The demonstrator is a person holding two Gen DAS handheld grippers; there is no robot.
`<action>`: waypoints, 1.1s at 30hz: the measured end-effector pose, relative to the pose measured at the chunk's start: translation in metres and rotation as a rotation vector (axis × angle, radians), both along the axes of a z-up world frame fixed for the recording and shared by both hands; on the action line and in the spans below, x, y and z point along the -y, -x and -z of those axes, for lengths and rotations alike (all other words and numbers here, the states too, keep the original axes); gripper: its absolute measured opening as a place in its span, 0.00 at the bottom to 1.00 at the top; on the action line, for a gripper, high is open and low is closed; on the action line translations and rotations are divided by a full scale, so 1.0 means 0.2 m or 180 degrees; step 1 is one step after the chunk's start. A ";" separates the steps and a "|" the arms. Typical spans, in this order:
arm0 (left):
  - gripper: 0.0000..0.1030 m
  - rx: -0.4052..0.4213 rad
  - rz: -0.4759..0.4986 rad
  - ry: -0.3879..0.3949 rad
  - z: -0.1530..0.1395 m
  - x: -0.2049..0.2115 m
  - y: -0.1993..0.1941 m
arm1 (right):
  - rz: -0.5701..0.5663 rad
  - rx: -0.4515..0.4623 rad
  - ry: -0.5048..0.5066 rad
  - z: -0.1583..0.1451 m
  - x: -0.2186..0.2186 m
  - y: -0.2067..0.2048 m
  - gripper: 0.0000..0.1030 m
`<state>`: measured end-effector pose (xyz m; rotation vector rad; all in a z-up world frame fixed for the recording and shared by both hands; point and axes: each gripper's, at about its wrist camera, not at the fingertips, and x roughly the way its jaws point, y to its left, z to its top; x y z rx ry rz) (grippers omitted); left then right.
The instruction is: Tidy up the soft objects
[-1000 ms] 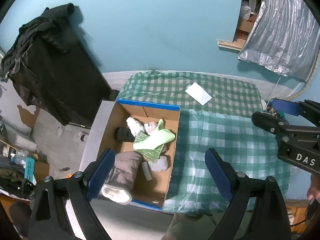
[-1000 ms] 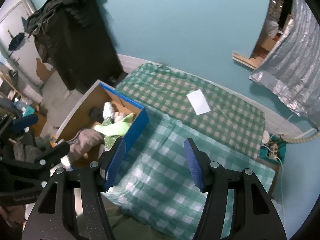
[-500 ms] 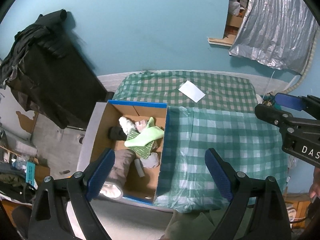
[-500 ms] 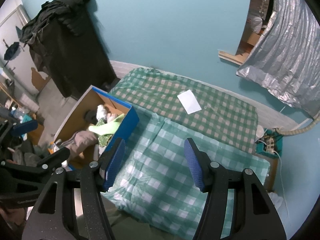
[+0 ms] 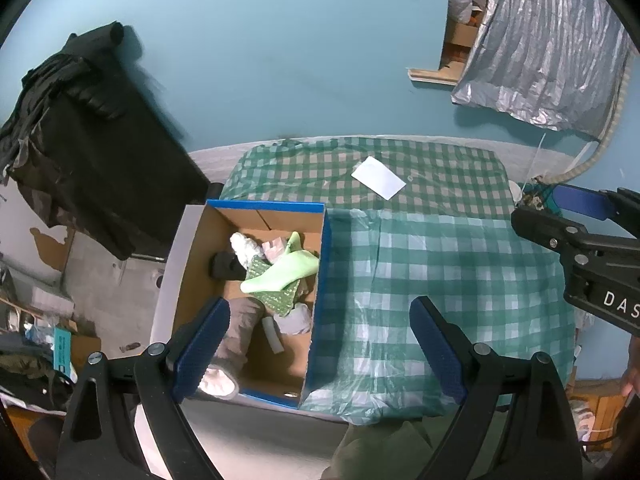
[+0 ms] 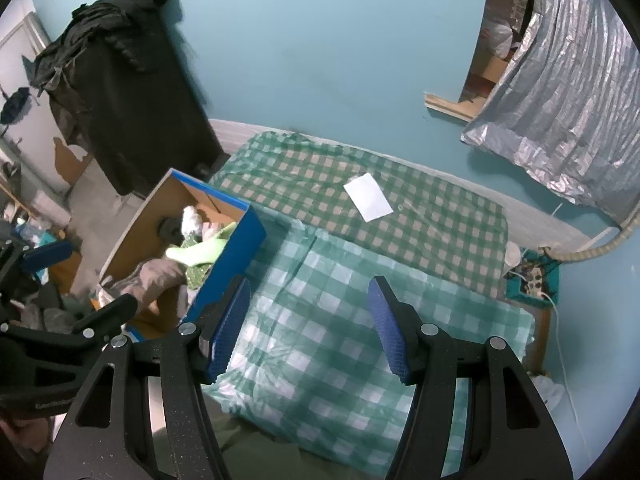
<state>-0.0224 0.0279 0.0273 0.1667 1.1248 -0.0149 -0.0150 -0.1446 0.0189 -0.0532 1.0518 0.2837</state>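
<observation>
two open grippers above a checked table, with the soft things in a box at the left.

left wrist view: the left gripper (image 5: 320, 344) has its blue-padded jaws wide apart and holds nothing. below it the brown cardboard box with blue outer walls (image 5: 320, 280) stands at the left edge of the green and white checked tablecloth (image 5: 440, 264). inside the box lie a pale green sock (image 5: 280, 272), a grey fleece piece (image 5: 240, 328) and a fluffy white cloth (image 5: 244, 246), touching each other. a white paper card (image 5: 378, 178) lies on the far part of the cloth. right wrist view: the right gripper (image 6: 310, 324) is also open, with nothing between its jaws, over the tablecloth (image 6: 340, 340); the box (image 6: 236, 248) is at its left, and the left gripper (image 6: 60, 344) is at the left edge.
</observation>
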 end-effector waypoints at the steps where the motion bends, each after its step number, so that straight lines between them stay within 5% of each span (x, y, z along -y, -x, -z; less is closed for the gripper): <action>1: 0.90 0.0003 0.0007 -0.0010 0.00 0.00 0.00 | 0.0005 -0.0002 0.0004 0.00 0.00 0.00 0.59; 33: 0.90 -0.0048 0.0014 -0.0007 0.03 -0.02 0.02 | 0.0025 -0.0024 0.0030 0.00 -0.01 0.01 0.59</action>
